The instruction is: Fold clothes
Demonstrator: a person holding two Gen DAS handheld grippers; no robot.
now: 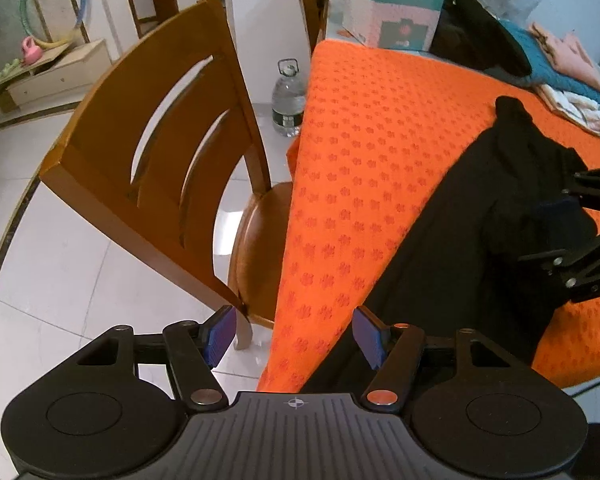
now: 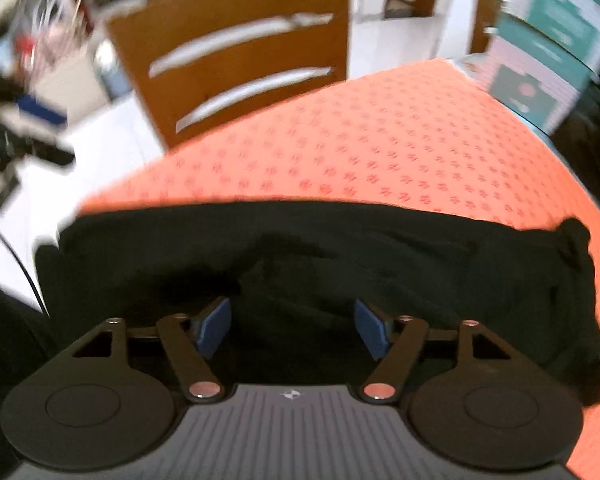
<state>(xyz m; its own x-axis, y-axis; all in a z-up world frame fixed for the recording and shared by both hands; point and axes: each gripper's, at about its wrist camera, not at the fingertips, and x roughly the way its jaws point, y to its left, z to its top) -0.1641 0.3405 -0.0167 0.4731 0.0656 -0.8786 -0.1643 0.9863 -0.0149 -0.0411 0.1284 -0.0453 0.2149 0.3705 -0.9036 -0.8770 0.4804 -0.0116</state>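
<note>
A black garment [image 1: 452, 240] lies in a long crumpled band across the orange patterned tablecloth [image 1: 372, 128]; one end hangs over the near table edge. My left gripper [image 1: 295, 336] is open, held above that table edge, with its right pad over the garment's hanging end and nothing between its pads. In the blurred right wrist view, my right gripper [image 2: 293, 326] is open just over the middle of the black garment [image 2: 340, 256], which fills the space under its blue pads. From the left wrist view, the right gripper [image 1: 572, 224] enters from the right edge above the garment.
A wooden chair [image 1: 160, 160] stands tucked against the table's left side, with a large water bottle [image 1: 288, 100] on the floor behind it. Teal and pink boxes [image 1: 392, 12], a dark bundle [image 1: 484, 32] and a stack of folded clothes [image 1: 560, 68] sit at the table's far end.
</note>
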